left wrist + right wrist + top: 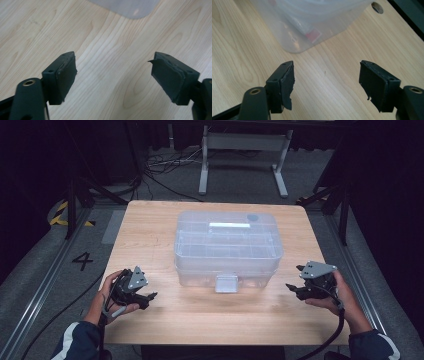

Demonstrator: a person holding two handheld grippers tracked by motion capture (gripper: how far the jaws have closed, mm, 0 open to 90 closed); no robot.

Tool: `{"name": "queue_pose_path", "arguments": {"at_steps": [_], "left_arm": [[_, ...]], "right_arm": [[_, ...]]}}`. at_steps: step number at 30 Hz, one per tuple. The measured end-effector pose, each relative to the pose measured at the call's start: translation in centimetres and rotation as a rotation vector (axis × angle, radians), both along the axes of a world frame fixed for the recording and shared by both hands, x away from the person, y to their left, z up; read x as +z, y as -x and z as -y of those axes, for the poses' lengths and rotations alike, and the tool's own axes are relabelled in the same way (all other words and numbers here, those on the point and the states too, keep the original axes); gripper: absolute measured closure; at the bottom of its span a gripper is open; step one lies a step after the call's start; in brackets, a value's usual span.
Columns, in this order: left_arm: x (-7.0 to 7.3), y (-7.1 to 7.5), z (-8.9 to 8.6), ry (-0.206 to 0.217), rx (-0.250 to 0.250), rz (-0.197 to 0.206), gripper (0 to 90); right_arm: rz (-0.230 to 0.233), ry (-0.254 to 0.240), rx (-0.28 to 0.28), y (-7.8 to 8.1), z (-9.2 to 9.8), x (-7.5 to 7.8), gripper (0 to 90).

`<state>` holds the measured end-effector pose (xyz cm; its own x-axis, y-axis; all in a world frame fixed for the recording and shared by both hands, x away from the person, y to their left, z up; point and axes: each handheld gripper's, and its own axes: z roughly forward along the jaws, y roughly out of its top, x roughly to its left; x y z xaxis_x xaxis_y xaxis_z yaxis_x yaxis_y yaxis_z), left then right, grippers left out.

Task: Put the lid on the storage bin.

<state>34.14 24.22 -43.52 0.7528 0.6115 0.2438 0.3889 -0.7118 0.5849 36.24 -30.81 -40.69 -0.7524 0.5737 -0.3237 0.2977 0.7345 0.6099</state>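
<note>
High view: one lidded clear plastic box [227, 247] on one wooden table [150, 225], between left gripper [146, 296] and right gripper [296, 279], both wide apart and empty; box contents unclear.

Light wooden bench [150, 227] with visible grain and a round hole [377, 7] near one corner stood on grey carpeted floor [30, 270]. A "4" mark [82, 260] sat on the floor left of the bench, with yellow-black hazard tape [60, 213] further back. Black cables [165, 167] lay tangled on the floor behind the bench, near a white metal stand [245, 150] on two feet. Dark frame legs [72, 195] stood at both sides.
</note>
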Motion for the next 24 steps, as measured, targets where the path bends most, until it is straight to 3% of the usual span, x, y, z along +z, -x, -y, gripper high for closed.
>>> {"name": "queue_pose_path", "arguments": {"at_steps": [2,6,10,15,18,19,20,22,24], "left_arm": [[-0.4,0.3,-0.5,-0.041,0.001,0.000,22.1],[-1.2,1.0,-1.4,-0.074,0.015,-0.002,21.3],[-1.8,1.6,-2.4,-0.062,0.029,-0.012,19.9],[-2.1,2.2,-3.2,-0.025,0.043,-0.013,19.5],[-2.6,2.2,-4.2,0.068,0.053,-0.034,20.1],[-2.6,2.2,-4.2,0.068,0.053,-0.034,20.5],[-3.0,2.2,-4.7,0.091,0.065,-0.040,20.2],[-3.2,2.3,-4.9,0.098,0.071,-0.049,20.0],[-3.8,2.3,-5.5,0.131,0.080,-0.077,18.9]], "right_arm": [[-0.006,-0.003,-0.007,0.0,0.7,-0.4,28.8],[-0.005,-0.013,-0.046,0.2,2.0,-1.0,27.8],[-0.010,-0.025,-0.078,0.6,3.3,-2.2,27.6],[-0.013,-0.051,-0.115,1.2,4.7,-3.4,26.5],[-0.007,-0.096,-0.135,1.6,5.4,-3.9,25.3],[-0.007,-0.096,-0.135,1.6,5.4,-3.9,25.3],[-0.011,-0.135,-0.154,1.9,6.0,-4.3,25.3],[-0.014,-0.153,-0.159,1.9,6.3,-4.5,25.0],[-0.017,-0.203,-0.198,2.2,7.0,-5.3,23.8]]}}
